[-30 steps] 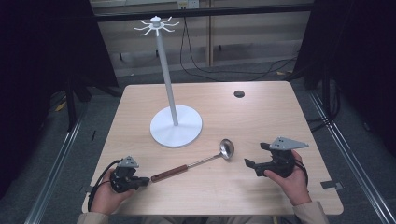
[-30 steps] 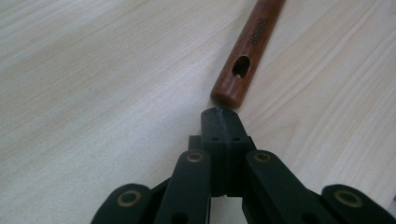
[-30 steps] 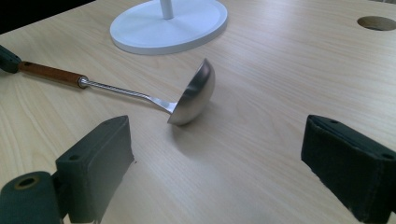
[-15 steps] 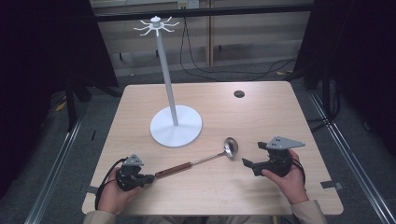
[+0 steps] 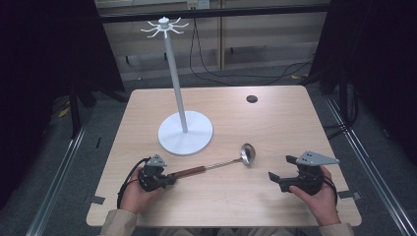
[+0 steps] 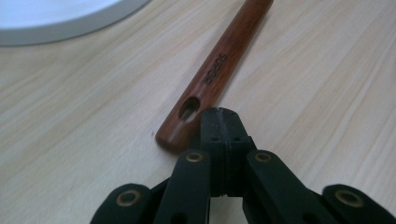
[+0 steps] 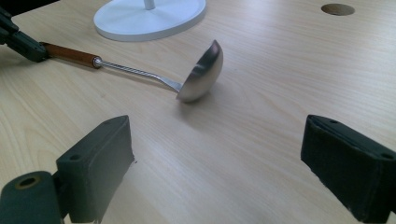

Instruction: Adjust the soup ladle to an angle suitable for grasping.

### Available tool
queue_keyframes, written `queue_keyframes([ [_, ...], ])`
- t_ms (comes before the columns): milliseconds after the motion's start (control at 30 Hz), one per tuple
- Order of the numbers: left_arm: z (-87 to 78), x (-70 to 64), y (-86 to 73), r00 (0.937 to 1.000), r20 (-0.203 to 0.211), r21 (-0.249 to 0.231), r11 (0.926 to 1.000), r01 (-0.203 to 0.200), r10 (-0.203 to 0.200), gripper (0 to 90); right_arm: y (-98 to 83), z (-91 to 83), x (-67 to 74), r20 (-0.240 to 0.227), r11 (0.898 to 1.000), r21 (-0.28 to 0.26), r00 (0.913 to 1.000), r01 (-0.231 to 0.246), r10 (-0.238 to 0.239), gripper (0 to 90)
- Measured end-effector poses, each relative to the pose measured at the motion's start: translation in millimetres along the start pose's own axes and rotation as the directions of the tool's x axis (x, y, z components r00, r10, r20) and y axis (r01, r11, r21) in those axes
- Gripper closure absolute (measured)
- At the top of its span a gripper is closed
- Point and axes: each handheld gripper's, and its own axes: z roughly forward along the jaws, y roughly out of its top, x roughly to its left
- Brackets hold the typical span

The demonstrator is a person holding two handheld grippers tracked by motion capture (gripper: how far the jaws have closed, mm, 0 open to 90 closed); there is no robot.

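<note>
Ladle (image 5: 222, 164) lies flat on the wooden desk (image 5: 275, 123), just in front of the round white base of the hook stand (image 5: 185, 132). Its steel bowl (image 7: 201, 72) points toward the right side of the desk and rests tilted on its edge, and its brown wooden handle (image 6: 217, 70) points toward the left hand.

The left claw (image 6: 219, 122) has its jaws pressed fully together with nothing between them. Its tip sits at the end of the handle, beside the hanging hole (image 6: 189, 107); I cannot tell if it touches the wood or only stands very near. In the high view this left claw (image 5: 169, 179) is low over the desk at the handle end. The right claw (image 7: 217, 163) is wide open and empty, and it faces the bowl from near, but is apart from it. In the high view the right claw (image 5: 273, 178) is to the right of the ladle.

I judge that the step in hand is the approach to the ladle, before any grasp; the likely aim is to hang it on the hooks (image 5: 163, 27) at the top of the stand. For the next move, the left claw must open before it can take the handle, or the open right claw must come around the thin shaft. The handle is round, so the grip could slip.
</note>
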Motion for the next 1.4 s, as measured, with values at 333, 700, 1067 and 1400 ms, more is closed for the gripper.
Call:
queue_keyframes([
  [333,-11.3,4.7,-1.7,0.9997,-0.005,-0.059,0.9979,0.025,-0.026,74.1,0.9,-8.4,5.4,-0.024,0.999,0.013,0.9989,0.040,-0.040,12.4],
  [700,-21.2,7.7,-18.6,0.9968,-0.068,-0.131,0.9909,0.033,-0.042,28.2,35.9,33.6,31.8,-0.140,0.982,0.060,0.9753,0.181,-0.171,17.1],
  [1067,-34.2,8.8,-36.7,0.9928,-0.085,-0.153,0.9858,0.070,-0.084,21.7,65.4,87.9,48.7,-0.243,0.936,0.174,0.9342,0.307,-0.261,19.7],
  [1400,-39.9,7.6,-42.8,0.9929,-0.084,-0.152,0.9858,0.071,-0.084,21.5,86.2,130.7,63.6,-0.333,0.839,0.313,0.8787,0.445,-0.342,30.7],
])
